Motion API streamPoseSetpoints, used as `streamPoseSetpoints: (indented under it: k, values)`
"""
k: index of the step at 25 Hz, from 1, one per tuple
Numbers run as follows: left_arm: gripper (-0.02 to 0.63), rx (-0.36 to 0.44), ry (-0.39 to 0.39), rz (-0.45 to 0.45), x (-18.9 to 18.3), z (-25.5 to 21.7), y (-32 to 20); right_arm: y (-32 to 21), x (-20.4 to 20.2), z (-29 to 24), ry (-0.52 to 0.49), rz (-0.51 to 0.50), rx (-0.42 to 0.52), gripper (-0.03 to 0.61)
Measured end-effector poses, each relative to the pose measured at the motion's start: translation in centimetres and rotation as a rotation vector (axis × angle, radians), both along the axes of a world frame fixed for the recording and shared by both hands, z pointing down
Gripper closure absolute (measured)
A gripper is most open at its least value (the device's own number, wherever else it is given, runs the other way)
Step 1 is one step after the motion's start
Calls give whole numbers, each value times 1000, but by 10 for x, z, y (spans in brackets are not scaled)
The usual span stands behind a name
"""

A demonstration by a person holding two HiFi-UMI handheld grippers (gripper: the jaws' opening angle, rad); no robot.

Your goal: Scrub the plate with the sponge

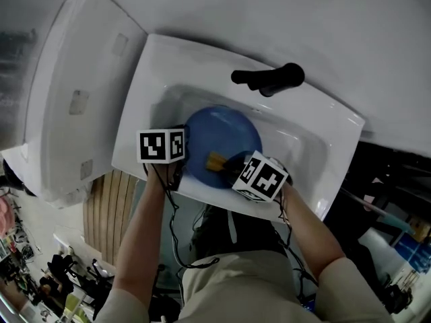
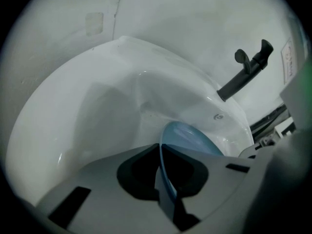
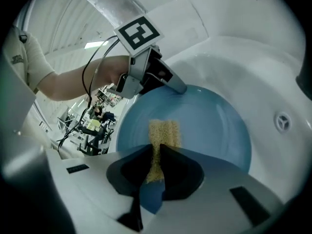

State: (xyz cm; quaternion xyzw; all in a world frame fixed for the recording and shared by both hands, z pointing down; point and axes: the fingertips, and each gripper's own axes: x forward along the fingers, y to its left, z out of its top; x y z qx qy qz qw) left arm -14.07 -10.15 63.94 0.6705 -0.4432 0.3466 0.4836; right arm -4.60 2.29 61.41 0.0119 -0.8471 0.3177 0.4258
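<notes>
A blue plate [image 1: 225, 136] stands tilted in the white sink [image 1: 310, 136]. My left gripper [image 1: 176, 173] is shut on the plate's left rim; in the left gripper view the thin plate [image 2: 187, 138] runs edge-on between the jaws [image 2: 161, 172]. My right gripper [image 1: 232, 170] is shut on a yellow sponge [image 1: 217, 161] and presses it flat on the plate's face. In the right gripper view the sponge [image 3: 163, 135] lies on the plate [image 3: 214, 126], squeezed between the jaws of my right gripper [image 3: 155, 167], while the left gripper [image 3: 173, 84] pinches the far rim.
A black faucet [image 1: 269, 79] reaches over the sink's back edge, and the drain [image 3: 283, 122] shows to the right of the plate. A white toilet lid [image 1: 74, 93] lies left of the sink. Cables hang from both grippers.
</notes>
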Motion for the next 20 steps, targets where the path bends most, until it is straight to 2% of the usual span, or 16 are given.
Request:
streamPoseSetpoints:
  k: [3,6,9,13,16,18,20]
  values:
    - [595,9,-21,18,1,-1,-1,-17,-12,0,-56,60,3,523]
    - [595,16,-27,22,-1,0,-1,-38,-18,9,-64,167,6,525]
    - [595,21,-55,43,-1,1,0,-61,-13,22,-26,263,56,526]
    - [594,35,-75,56,-1,1,0,-85,7,39,81,282,193,526]
    - [588,50,-87,65,-1,0,0,-98,29,47,154,313,241,526]
    - [585,91,-89,63,-3,-7,-2,-103,41,39,161,348,256,525]
    - [555,149,-93,48,-6,-17,-3,-107,50,24,142,383,272,525]
